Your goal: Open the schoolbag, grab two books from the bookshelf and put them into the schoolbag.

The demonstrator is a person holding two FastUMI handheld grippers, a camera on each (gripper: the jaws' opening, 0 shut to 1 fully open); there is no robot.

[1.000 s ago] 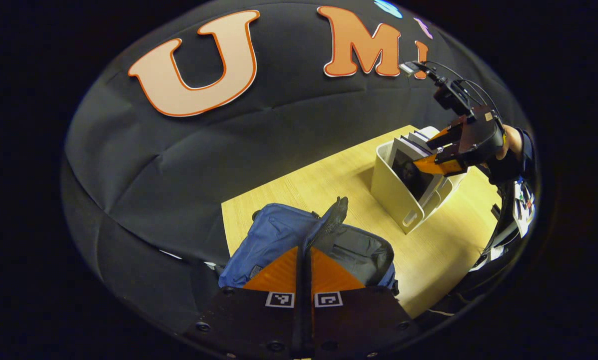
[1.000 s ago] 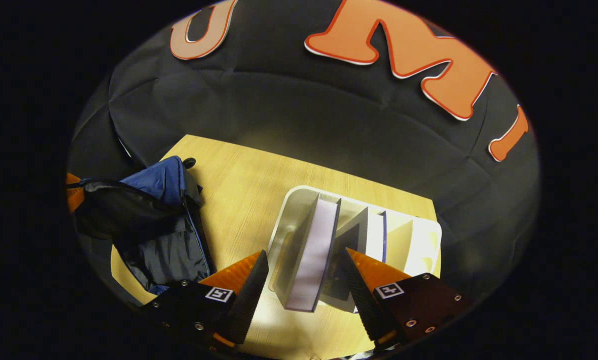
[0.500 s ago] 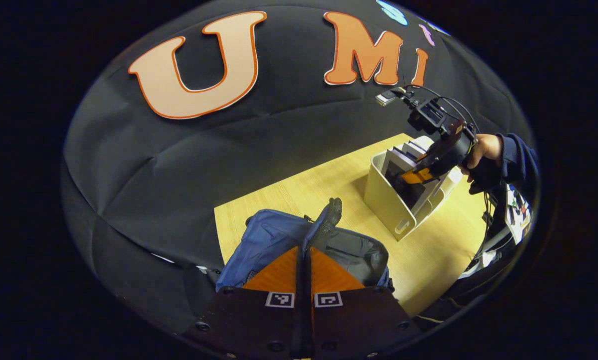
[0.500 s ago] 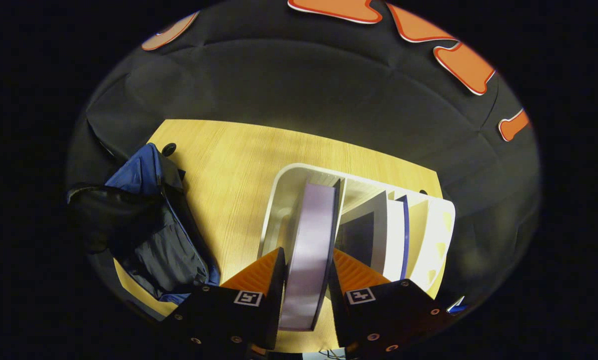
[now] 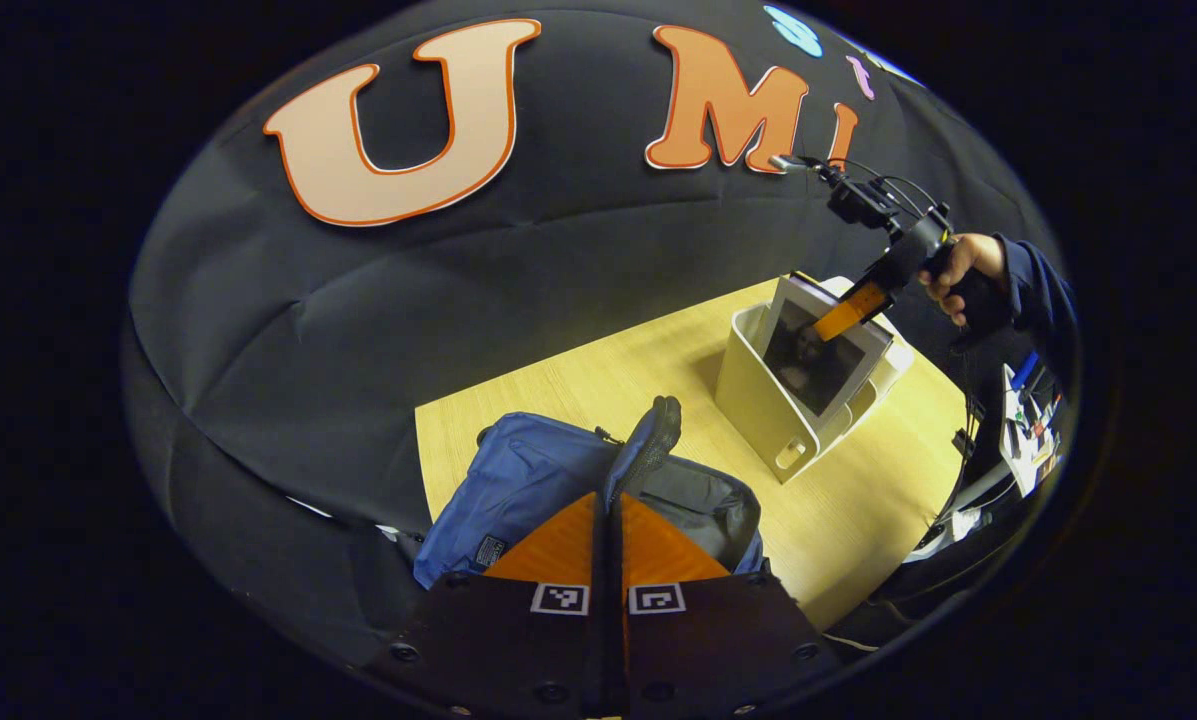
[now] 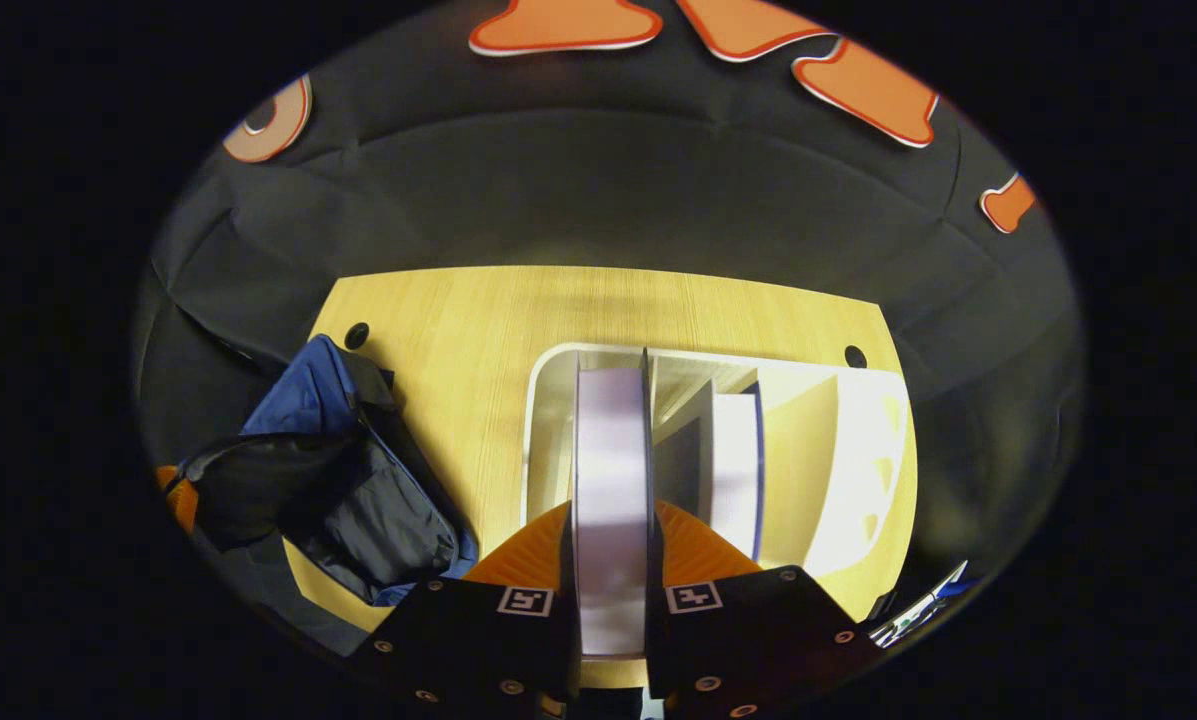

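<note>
Pale-edged, the first book (image 6: 610, 470) now rises out of the white bookshelf (image 5: 758, 400), right gripper (image 6: 610, 540) jaws clamped on it. Left gripper (image 5: 608, 530) jaws pinch the open blue schoolbag (image 5: 528, 480) rim on the table (image 5: 858, 510), ready to receive it.

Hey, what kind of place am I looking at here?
Probably a staged desk in a recording booth: a light wooden table backed by black cloth, holding a white plastic bookshelf and an open blue fabric schoolbag.
</note>
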